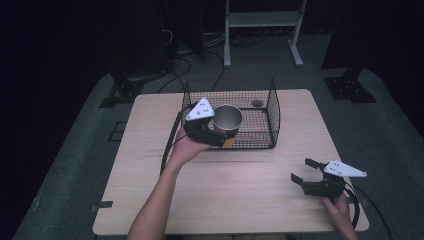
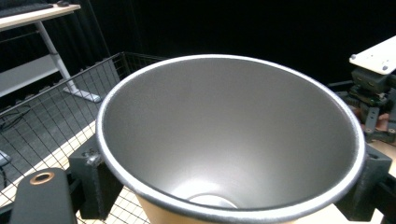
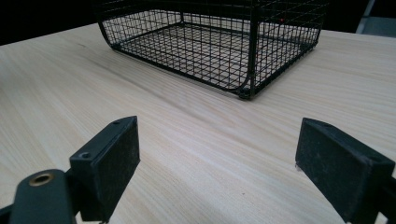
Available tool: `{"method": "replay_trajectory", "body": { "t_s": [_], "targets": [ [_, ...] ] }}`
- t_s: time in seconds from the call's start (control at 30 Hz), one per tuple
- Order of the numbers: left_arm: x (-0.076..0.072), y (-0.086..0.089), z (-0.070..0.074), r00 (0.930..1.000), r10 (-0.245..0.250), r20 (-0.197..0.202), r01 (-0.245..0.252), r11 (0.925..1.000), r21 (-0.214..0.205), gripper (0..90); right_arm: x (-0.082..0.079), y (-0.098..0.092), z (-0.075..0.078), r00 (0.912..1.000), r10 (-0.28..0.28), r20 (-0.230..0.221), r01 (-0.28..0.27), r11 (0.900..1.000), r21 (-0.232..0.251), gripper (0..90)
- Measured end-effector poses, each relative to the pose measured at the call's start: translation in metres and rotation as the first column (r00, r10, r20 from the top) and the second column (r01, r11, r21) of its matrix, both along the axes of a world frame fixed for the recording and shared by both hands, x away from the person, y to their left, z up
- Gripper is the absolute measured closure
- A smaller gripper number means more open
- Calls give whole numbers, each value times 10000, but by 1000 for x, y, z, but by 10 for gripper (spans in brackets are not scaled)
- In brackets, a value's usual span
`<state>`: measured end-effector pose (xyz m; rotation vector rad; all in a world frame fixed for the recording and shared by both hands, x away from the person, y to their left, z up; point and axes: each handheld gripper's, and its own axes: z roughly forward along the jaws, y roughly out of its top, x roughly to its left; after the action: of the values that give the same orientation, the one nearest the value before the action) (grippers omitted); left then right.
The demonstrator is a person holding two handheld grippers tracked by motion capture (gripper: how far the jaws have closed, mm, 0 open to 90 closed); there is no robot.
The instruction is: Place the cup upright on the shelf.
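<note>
Currently the left gripper (image 1: 216,134) is clamped on the cup (image 1: 228,120), jaws on opposite sides of its wall just under the rim. Cup is held up in the air, straddling the near-left wall of the basket (image 1: 274,107), not resting on anything I can see. Mouth faces up and slightly toward the camera; the left gripper view looks straight down into the cup (image 2: 224,140), silver inside, tan outside, empty.

Key relation: the cup's long axis is near vertical, a little tilted, and the basket floor lies forward and right of the gripper, below the cup. My read: the step in hand is dropping the cup into the basket, so the move is a short push forward over the wall, then down. Wall clearance is the thing to watch; the cup bottom looks close to the top wire from the high view, but I can't tell if it clears.

Right gripper (image 1: 305,171) is wide open, holding nothing, low over the table (image 1: 240,200) at its near-right corner, well apart from the basket. Its view has the jaws spread and the basket (image 3: 219,46) ahead. Left is far nearer; right has no job here.

Small dark thing (image 1: 257,103) sits at the far side of the basket floor; can't tell what it is.
</note>
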<state>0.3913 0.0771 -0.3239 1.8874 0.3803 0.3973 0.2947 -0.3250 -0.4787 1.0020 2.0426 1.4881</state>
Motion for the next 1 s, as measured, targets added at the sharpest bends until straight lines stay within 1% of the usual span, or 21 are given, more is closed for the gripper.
{"method": "replay_trajectory", "body": {
  "t_s": [0.07, 0.23, 0.3, 0.47, 0.7, 1.0],
  "targets": [
    [3, -3, 1, 10000, -23, -53, 23, 10000, -4, 135, 0, 0, 0, 10000, 9, 19, -9, 10000, -21, 127],
    [11, -11, 4, 9999, -144, 17, 144, 9999, 85, 135, 0, 0, 0, 10000, -17, 0, 17, 10000, 34, 127],
    [15, -13, 5, 9998, -195, -61, 195, 9998, -28, 135, 0, 0, 0, 10000, -2, 9, 2, 10000, 6, 127],
    [23, -18, 4, 9995, -267, -138, 268, 9996, 80, 135, 0, 0, 0, 10000, -11, 13, 11, 10000, 44, 127],
    [38, -23, 4, 9992, -299, -246, 301, 9995, 61, 135, 1, -1, 0, 10000, -20, -16, 20, 10000, 96, 127],
    [52, -30, 6, 9992, -279, -281, 285, 9994, 206, 135, 0, -1, 0, 10000, -11, -15, 11, 9999, 132, 128]
  ]
}}
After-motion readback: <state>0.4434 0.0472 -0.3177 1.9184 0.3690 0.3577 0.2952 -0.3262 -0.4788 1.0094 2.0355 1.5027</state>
